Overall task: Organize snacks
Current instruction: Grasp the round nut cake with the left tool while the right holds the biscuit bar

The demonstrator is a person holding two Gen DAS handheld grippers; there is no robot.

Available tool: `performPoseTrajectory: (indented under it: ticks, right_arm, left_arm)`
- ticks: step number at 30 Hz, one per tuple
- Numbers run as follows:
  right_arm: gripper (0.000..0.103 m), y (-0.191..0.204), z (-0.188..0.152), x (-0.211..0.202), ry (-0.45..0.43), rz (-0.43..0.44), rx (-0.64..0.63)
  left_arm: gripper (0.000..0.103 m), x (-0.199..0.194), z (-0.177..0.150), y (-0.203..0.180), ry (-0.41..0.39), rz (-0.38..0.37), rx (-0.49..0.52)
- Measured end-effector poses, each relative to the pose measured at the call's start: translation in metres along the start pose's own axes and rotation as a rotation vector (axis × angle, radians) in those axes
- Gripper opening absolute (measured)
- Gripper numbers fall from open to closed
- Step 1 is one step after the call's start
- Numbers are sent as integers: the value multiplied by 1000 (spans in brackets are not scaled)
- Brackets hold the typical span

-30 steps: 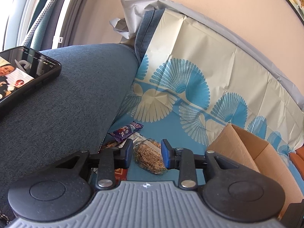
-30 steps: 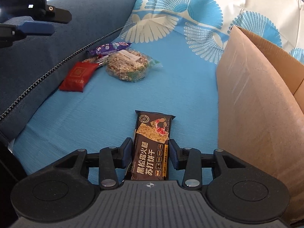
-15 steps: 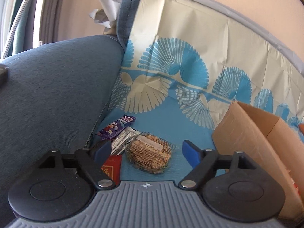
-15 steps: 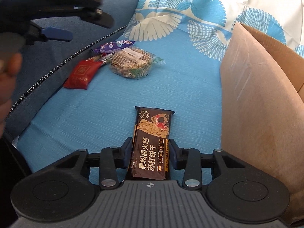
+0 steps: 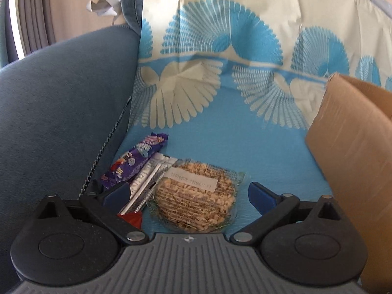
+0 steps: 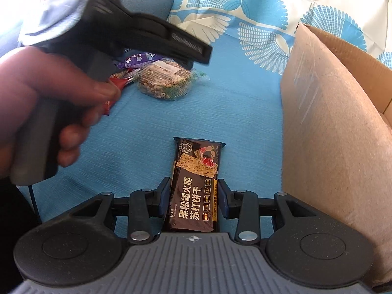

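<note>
My left gripper (image 5: 188, 196) is wide open, its jaws on either side of a round clear-wrapped puffed grain cake (image 5: 196, 196) on the blue cloth. Beside the cake lie a purple candy bar (image 5: 137, 159), a white-wrapped bar (image 5: 149, 181) and a red packet (image 5: 131, 218). My right gripper (image 6: 193, 198) is shut on a dark cracker packet (image 6: 193, 183) with Chinese lettering, held just above the cloth. The grain cake (image 6: 164, 80) and purple bar (image 6: 139, 60) also show in the right wrist view, partly behind the left gripper body.
An open cardboard box (image 6: 338, 127) stands on the right, also in the left wrist view (image 5: 355, 147). A blue-grey sofa cushion (image 5: 61, 110) borders the snacks on the left. The patterned cloth (image 5: 232, 142) covers the seat and backrest. The person's hand (image 6: 54, 103) holds the left gripper.
My left gripper opened wide and moved forward and down over the grain cake. The right gripper stays shut on the cracker packet, nearly still.
</note>
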State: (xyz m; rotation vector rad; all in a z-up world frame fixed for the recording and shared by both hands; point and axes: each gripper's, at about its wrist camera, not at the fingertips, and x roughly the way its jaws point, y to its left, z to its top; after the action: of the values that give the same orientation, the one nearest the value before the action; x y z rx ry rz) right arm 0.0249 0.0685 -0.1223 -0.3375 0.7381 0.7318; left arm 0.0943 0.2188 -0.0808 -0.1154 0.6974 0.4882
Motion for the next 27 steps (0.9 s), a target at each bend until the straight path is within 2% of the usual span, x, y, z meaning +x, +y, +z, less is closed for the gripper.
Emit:
performPoseTrajectory:
  ticks: [7,13,15,21,24,27]
  right_arm:
    - [41,-1,-1,0,-5,-2,8]
    - [41,-1,-2,0,-5,-3,10]
    - [41,-1,-2,-1,-5,-4,9]
    - [41,0,-3,-3,-9,-10,6]
    - [41,1,-3,-4,-14,-17,7]
    - [41,1,-3,-5,-22,-27,7]
  left_arm:
    - [102,21,4,-2,55,-16,-16]
    - [102,30,4,-4,67,-22,-22]
    - [102,31,5,-4,66,-22,-25]
    - [91,28,5,-3,55,-14,-14]
    - [89,18,7,1,24,-4,-26]
    - [89,7,8,5,21,-26,-48]
